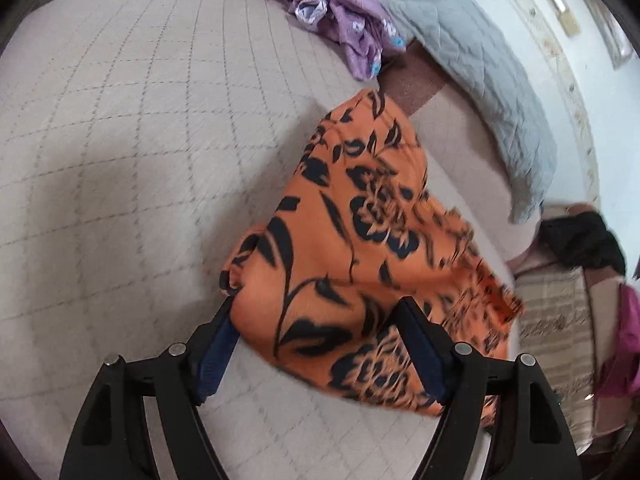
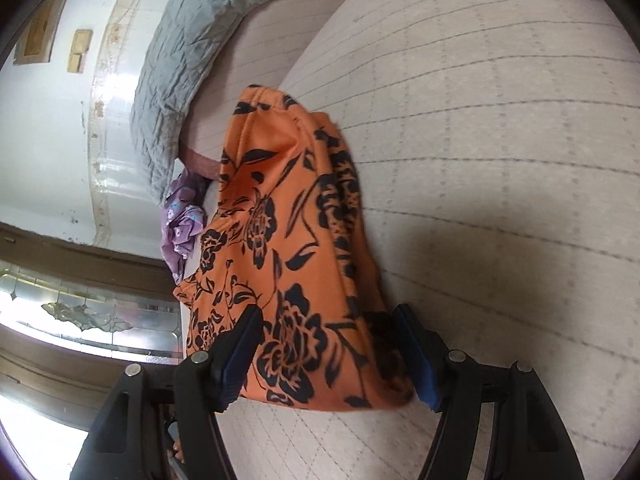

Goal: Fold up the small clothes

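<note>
An orange garment with a black flower print point(image 1: 352, 240) lies partly folded on a beige quilted bed point(image 1: 120, 140). My left gripper point(image 1: 316, 308) is open, its two fingers wide apart on either side of the garment's near end. In the right wrist view the same orange garment point(image 2: 280, 240) lies between the fingers of my right gripper point(image 2: 328, 316), which is also open and straddles the cloth's near edge. Whether the pads touch the cloth I cannot tell.
A crumpled purple garment point(image 1: 340, 12) lies at the far side of the bed, also in the right wrist view point(image 2: 182, 228). A grey quilted pillow point(image 1: 480, 72) rests along the white wall point(image 2: 48, 128). Dark and pink clothes point(image 1: 584, 240) lie beyond the bed's edge.
</note>
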Demonstrator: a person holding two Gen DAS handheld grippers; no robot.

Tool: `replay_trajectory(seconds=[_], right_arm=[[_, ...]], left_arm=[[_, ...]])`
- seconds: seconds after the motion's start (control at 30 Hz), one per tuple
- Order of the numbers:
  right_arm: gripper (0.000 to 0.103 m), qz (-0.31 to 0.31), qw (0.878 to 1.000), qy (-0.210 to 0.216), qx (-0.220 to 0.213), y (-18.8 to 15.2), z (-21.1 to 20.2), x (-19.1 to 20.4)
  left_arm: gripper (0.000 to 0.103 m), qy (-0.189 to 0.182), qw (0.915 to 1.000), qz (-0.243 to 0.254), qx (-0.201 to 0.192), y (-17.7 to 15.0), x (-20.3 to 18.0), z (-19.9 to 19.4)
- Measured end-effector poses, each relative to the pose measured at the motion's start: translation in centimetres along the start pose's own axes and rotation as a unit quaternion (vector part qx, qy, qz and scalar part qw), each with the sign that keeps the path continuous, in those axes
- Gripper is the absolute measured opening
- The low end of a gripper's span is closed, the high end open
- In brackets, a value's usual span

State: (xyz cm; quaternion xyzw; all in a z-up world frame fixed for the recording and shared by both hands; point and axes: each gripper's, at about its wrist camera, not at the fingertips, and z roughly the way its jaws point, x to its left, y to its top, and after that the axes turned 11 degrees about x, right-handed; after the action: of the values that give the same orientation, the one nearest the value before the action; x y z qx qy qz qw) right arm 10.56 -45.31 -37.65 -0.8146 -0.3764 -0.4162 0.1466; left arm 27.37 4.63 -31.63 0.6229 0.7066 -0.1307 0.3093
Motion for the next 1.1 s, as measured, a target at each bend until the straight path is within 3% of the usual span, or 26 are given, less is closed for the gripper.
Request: replay_trajectory(seconds=[0.07, 0.23, 0.33, 0.5, 0.77, 0.9, 0.97, 1.1], right_arm=[[0.070, -0.009, 1.000, -0.005, 0.000, 0.2, 0.5, 0.6], [0.067, -0.052, 0.998, -0.043, -0.005, 0.1, 1.7, 2.1], [0.039, -0.084, 0.992, -0.090, -0.009, -0.2, 2.4, 2.9], [0.029, -0.118, 0.986, -0.116, -0.027, -0.8, 2.4, 4.4], [0.023, -0.147, 0.978, -0.118, -0.092, -2.1, -0.3, 6.0], [0.019, -0.151, 0.975, -0.125, -0.108, -3.0, -2.0, 6.4], [0.010, -0.154, 0.971, -0.132, -0.123, -3.6, -3.3, 6.5], [0.008, -0.119, 0.978, -0.131, -0.110, -3.5, -4.5, 4.7]], left_arm=[[0.076, -0.003, 1.0000, 0.001, -0.006, 0.3, -0.1, 0.3], [0.047, 0.020, 0.9995, 0.020, -0.015, 1.3, -0.7, 1.7], [0.039, 0.028, 0.9989, 0.032, -0.020, 1.3, -1.2, 2.0], [0.034, 0.038, 0.9978, 0.044, -0.032, 1.0, -1.8, 1.7], [0.027, 0.018, 0.9968, 0.054, -0.057, -1.1, -2.4, -2.0], [0.016, 0.010, 0.9967, 0.038, -0.071, -3.2, -1.6, -4.0], [0.015, 0.004, 0.9970, 0.024, -0.074, -4.2, -0.8, -4.8], [0.015, 0.016, 0.9982, 0.004, -0.057, -4.4, 0.5, -4.2]])
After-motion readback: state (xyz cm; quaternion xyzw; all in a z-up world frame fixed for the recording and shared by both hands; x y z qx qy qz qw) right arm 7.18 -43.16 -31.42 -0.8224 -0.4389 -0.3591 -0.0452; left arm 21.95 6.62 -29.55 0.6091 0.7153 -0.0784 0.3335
